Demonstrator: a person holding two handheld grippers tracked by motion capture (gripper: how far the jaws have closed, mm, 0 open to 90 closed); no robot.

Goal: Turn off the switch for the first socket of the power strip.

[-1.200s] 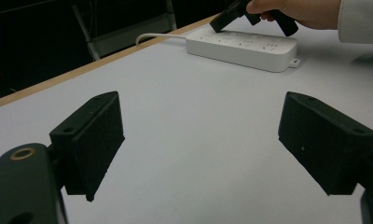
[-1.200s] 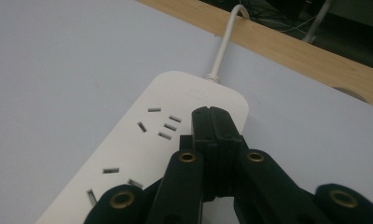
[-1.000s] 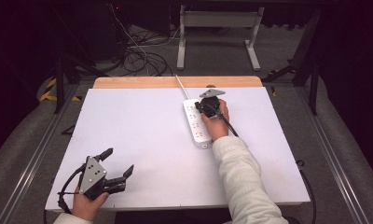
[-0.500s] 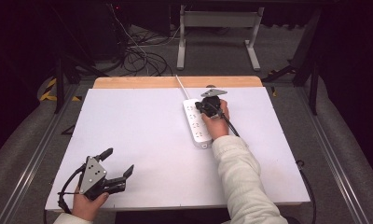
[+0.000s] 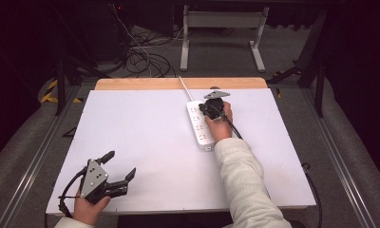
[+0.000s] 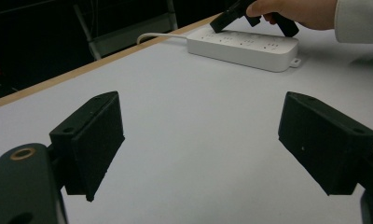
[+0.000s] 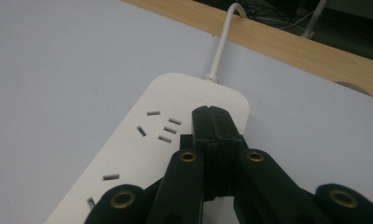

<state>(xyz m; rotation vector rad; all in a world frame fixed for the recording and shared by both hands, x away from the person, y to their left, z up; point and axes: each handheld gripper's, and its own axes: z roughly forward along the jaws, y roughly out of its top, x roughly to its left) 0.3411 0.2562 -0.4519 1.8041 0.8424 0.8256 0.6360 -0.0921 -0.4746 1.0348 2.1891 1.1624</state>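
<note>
a: what is seen at the left of the table?

b: the left gripper (image 5: 118, 175) is held by a hand at the near left corner of the white table (image 5: 145, 142). its jaws are spread wide (the two black pads (image 6: 97, 140) stand far apart in the left gripper view) and nothing is held between them; only bare table surface is seen there.

a: and toward the middle?

b: a white power strip (image 5: 200, 124) is laid flat on the table, right of the centre and toward the far side. its white cord (image 5: 184, 89) is led from the far end over the wooden edge (image 5: 178, 83) of the table.

a: where is the right gripper placed?

b: the right gripper (image 5: 206, 110) is held over the far part of the power strip. in the right gripper view its jaws are pressed together, tip against tip (image 7: 210, 122), and no object is gripped. the closed tips are set just over the strip's top, beside a group of socket slots (image 7: 163, 129) near the cord end (whether the plastic is really touched cannot be told).

a: and at the right?

b: a cream sleeve (image 5: 242, 175) is seen coming from the near edge to that hand.
</note>
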